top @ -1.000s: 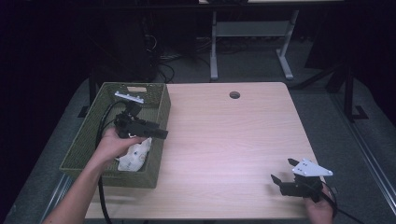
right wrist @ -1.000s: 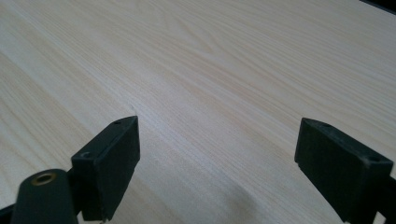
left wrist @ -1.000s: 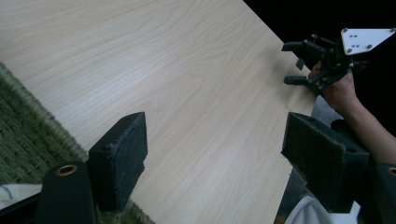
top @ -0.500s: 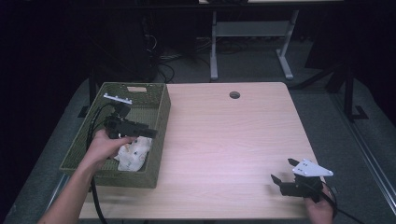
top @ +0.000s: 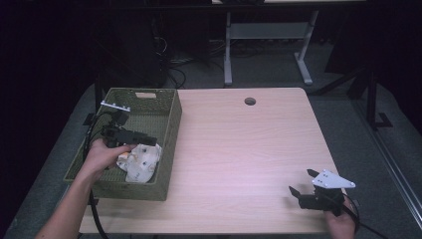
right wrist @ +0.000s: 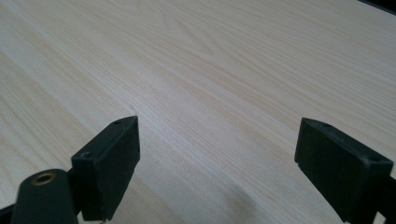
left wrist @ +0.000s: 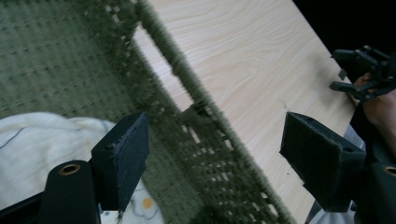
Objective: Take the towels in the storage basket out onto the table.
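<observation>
A dark room with cables and a grey metal stand is lying beyond the pale wooden table (top: 239,149) where I am working. A green woven basket (top: 171,129) is sitting on the table's left part, and I am taking it as my landmark. Inside the basket, toward its near end, a white cloth (top: 142,160) with small coloured dots is lying crumpled on the bottom.

I am holding my left gripper (top: 144,141) inside the basket, just above the cloth, pointing toward the basket's right wall. Its jaws are standing wide apart with nothing pinched between them; in the left gripper view one pad (left wrist: 122,163) is hanging over the cloth (left wrist: 37,149) while the other is showing past the basket wall (left wrist: 205,121), over the table.

Well apart from the basket, at the table's near right corner, I am resting my right gripper (top: 302,183) low over the bare wood, its jaws spread wide too and holding nothing.
</observation>
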### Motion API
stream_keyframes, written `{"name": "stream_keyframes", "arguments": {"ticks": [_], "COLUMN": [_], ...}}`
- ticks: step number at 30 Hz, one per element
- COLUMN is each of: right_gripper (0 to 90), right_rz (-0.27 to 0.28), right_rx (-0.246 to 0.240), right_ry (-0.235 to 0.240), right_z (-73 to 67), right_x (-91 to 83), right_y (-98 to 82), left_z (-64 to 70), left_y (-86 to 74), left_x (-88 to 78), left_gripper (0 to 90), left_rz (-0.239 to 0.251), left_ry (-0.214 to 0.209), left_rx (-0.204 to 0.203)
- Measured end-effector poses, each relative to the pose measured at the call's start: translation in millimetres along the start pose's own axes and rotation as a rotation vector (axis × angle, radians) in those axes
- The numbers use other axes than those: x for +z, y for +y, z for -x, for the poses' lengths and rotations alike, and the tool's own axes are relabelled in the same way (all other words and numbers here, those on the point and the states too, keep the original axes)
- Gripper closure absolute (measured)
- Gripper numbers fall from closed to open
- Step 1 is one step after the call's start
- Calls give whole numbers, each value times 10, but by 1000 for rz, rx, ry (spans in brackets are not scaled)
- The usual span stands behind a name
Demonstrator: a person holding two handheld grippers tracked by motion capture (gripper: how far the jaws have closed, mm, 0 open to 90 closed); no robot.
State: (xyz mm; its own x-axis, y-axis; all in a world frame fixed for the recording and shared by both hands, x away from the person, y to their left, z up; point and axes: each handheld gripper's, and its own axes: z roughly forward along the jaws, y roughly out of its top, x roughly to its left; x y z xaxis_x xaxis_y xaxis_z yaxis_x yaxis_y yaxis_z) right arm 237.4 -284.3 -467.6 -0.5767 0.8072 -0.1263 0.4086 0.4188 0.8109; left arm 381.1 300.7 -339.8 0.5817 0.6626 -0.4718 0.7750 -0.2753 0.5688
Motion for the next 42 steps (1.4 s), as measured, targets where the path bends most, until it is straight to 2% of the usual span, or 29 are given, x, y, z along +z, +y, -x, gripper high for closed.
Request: {"name": "stream_keyframes", "arguments": {"ticks": [4, 12, 16, 20, 23, 26, 27, 32, 34, 37, 38, 42], "right_gripper": [137, 137, 137, 137, 137, 137, 137, 137, 137, 137, 137, 137], "right_rz": [-1, 0, 0, 2, 4, 4, 4, 2, 4, 4, 4, 5], "right_rx": [1, 3, 0, 3, 5, 5, 5, 6, 2, 1, 2, 2], "right_ry": [0, 0, 1, -1, -2, -1, -1, 0, 1, 0, 0, 0], "right_z": [1, 1, 1, 4, 8, 6, 6, 2, 0, 0, 1, 3], "right_x": [0, -3, -1, -9, -16, -18, -18, -16, -17, -18, -19, -21], "right_y": [0, -2, 0, -2, -3, -3, -3, -1, 0, -1, -1, -2], "left_z": [-82, -273, -324, -393, -453, -502, -508, -537, -553, -565, -562, -545], "left_y": [-31, -90, -91, -112, -141, -171, -179, -193, -197, -202, -200, -181], "left_x": [-6, -6, 1, 51, 89, 123, 133, 168, 200, 275, 302, 414], "left_gripper": [230, 230, 246, 246, 255, 258, 266, 277, 279, 287, 288, 307], "left_rz": [-6, -42, -54, -101, -120, -134, -139, -174, -201, -255, -265, -316], "left_ry": [21, 92, 151, 213, 244, 258, 262, 341, 364, 425, 429, 478], "left_rx": [-27, -75, -91, -108, -134, -162, -162, -172, -172, -158, -162, -134]}}
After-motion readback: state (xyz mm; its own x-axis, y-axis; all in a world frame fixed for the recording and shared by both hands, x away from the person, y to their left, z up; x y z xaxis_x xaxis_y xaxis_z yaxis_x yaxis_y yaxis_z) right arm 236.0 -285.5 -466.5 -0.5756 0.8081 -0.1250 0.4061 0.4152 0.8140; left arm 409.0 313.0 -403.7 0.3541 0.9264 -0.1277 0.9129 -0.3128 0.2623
